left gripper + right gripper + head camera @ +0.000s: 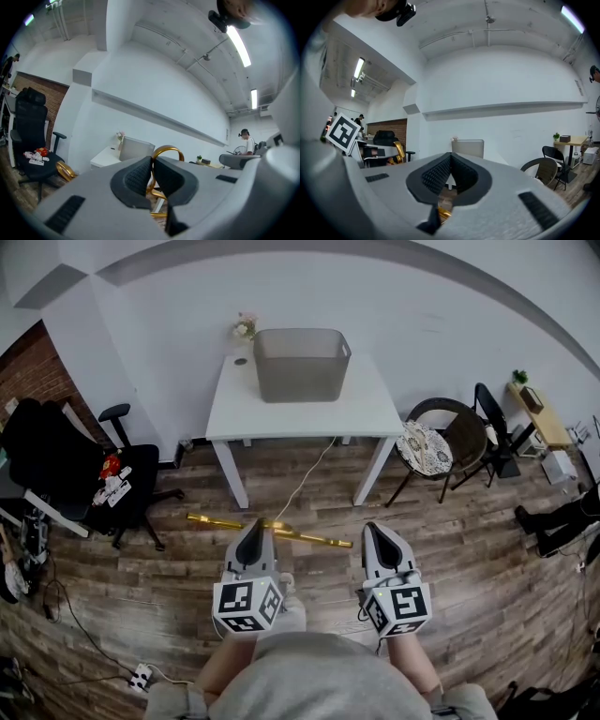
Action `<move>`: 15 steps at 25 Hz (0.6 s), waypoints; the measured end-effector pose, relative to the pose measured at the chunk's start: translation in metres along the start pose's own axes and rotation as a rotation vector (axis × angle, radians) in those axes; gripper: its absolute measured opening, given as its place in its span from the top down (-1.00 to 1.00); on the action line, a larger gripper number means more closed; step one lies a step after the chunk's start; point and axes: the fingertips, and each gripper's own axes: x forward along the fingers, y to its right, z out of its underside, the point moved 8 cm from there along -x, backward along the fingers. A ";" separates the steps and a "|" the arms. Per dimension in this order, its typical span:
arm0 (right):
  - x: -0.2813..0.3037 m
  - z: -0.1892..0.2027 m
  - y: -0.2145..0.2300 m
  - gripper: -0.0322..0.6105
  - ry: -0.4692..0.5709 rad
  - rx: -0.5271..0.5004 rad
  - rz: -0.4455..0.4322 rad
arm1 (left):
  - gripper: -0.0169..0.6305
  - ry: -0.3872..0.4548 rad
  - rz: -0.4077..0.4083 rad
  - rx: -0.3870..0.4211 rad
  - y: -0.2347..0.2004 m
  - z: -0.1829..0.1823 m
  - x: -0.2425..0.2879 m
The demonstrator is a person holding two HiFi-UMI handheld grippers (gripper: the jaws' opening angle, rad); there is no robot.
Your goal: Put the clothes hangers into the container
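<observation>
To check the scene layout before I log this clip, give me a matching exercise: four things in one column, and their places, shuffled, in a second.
Things:
1 gold hanger
2 black office chair
3 grey container
4 cushioned round chair

Places:
A on the white table
B between the shut jaws of the left gripper
C on the floor, right of the table
D on the floor, left of the table

Pairs: 1-B; 2-D; 3-A; 4-C

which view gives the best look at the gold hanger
The head view: the gold hanger shows nearly full length, over the floor. The left gripper view shows only its hook above the left hand-held gripper's closed jaws. The right gripper view shows just a gold sliver low down.
</observation>
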 end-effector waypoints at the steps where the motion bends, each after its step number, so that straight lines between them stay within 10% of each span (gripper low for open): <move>1: 0.008 0.000 0.003 0.89 0.002 0.000 0.002 | 0.89 -0.001 0.000 0.000 -0.003 0.000 0.007; 15: 0.125 -0.017 0.030 0.89 -0.007 -0.010 0.003 | 0.89 -0.009 0.005 -0.009 -0.047 -0.022 0.119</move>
